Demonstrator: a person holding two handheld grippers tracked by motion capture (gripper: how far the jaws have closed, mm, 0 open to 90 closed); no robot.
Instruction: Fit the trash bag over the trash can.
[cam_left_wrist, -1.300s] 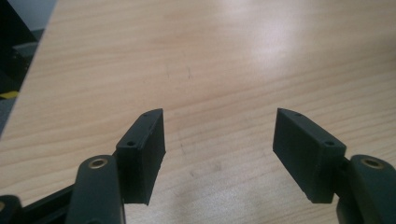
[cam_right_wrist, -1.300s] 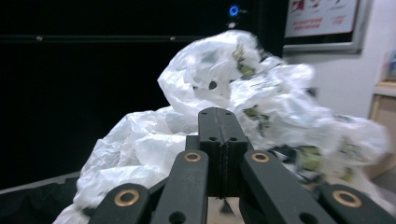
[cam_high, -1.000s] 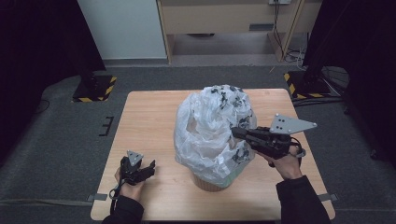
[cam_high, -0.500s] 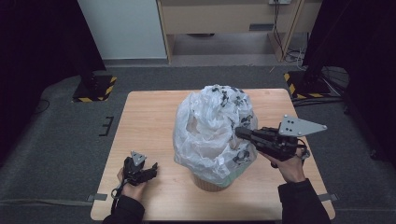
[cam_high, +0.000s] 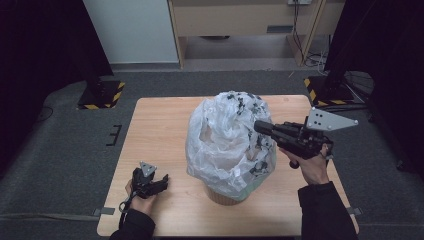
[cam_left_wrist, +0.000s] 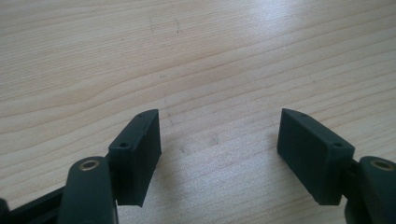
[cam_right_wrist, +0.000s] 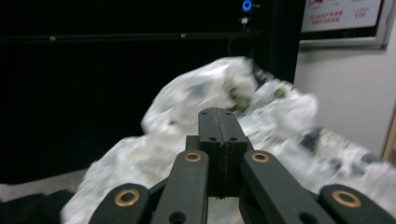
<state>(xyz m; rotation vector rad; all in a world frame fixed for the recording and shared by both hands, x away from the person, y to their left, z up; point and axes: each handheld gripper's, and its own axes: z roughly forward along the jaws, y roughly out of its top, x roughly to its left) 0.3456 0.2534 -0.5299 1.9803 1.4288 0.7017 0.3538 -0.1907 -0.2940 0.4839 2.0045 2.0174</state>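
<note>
Bag (cam_high: 227, 140) rim against closed right tool (cam_high: 261, 126).

Wall sign (cam_right_wrist: 345, 18): red lettering, too blurred to read; no other text.

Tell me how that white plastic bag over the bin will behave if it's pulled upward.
The white plastic bag looks thin and crumpled, so it will probably flop and stretch rather than hold shape. It seems light, billowing well above the bin. The small bin beneath might tip or lift with it.
</note>
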